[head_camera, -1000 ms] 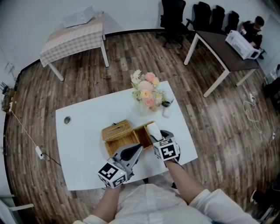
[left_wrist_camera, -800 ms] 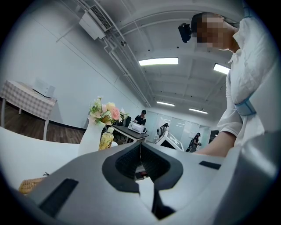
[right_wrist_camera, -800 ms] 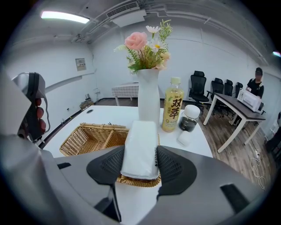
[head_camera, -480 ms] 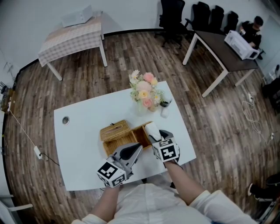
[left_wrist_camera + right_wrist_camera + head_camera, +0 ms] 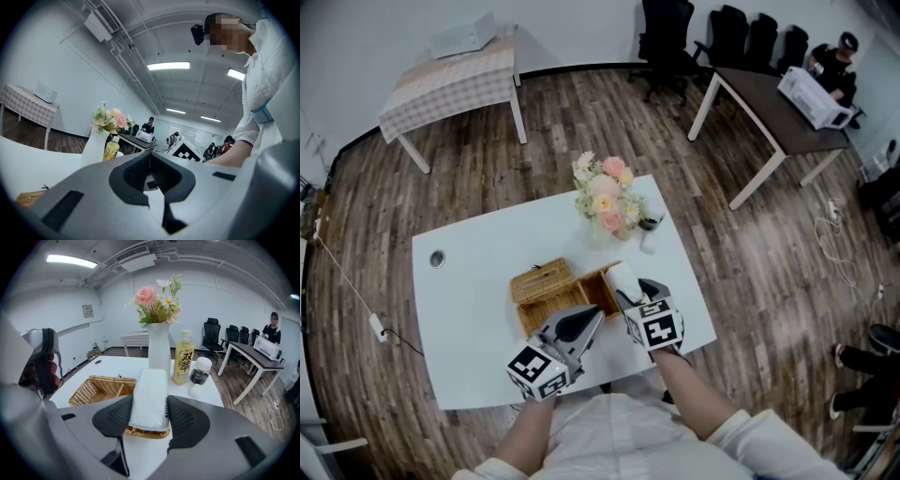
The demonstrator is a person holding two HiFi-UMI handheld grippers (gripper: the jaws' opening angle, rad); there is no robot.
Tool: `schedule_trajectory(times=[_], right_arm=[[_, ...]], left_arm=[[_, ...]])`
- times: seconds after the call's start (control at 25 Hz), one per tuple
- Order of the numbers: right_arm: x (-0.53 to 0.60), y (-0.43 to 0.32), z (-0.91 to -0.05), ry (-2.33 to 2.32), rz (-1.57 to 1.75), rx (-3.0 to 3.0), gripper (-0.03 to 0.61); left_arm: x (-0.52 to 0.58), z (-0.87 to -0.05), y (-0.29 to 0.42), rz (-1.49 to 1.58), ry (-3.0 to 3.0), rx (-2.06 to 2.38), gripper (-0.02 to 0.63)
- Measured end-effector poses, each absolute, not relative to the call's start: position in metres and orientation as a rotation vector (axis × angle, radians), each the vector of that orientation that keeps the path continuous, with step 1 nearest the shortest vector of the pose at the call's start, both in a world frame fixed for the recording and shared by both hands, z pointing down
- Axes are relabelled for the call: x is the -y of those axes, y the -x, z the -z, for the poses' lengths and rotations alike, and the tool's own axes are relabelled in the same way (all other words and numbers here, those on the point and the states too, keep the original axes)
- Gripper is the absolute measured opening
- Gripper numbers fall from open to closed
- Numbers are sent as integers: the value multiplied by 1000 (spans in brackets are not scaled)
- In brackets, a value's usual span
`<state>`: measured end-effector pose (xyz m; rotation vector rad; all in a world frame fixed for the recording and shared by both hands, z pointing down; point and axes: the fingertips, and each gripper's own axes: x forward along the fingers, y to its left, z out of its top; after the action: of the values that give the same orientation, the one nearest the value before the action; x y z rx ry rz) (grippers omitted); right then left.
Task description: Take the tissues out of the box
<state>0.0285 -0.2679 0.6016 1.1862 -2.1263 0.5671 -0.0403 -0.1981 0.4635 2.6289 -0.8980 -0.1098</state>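
Note:
A white tissue pack (image 5: 150,397) stands between the pads of my right gripper (image 5: 150,411), which press on both its long sides. Its lower end hangs over the right end of the open wicker box (image 5: 96,389). In the head view the pack (image 5: 622,278) rises at the right end of the box (image 5: 546,292), with my right gripper (image 5: 628,289) shut on it. My left gripper (image 5: 591,317) lies at the box's near side, jaws together and nothing between them. In its own view my left gripper (image 5: 150,157) points over the table toward the flowers.
A white vase of flowers (image 5: 158,350), a yellow drink bottle (image 5: 183,363) and a small dark jar (image 5: 200,370) stand just behind the box. The white table (image 5: 469,309) has a cable hole (image 5: 438,260) at its left. Other tables, chairs and people are farther off.
Both grippers, the tissue pack and the box stay as they were. Only the head camera has drifted slightly.

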Motion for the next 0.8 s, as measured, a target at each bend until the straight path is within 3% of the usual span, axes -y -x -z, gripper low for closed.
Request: schedule_trajectory(times=[0.8], right_arm=[[264,-39,-565,-1233,-556,2243,244]], left_arm=[[198,-461,32,107,-2640,894,3]])
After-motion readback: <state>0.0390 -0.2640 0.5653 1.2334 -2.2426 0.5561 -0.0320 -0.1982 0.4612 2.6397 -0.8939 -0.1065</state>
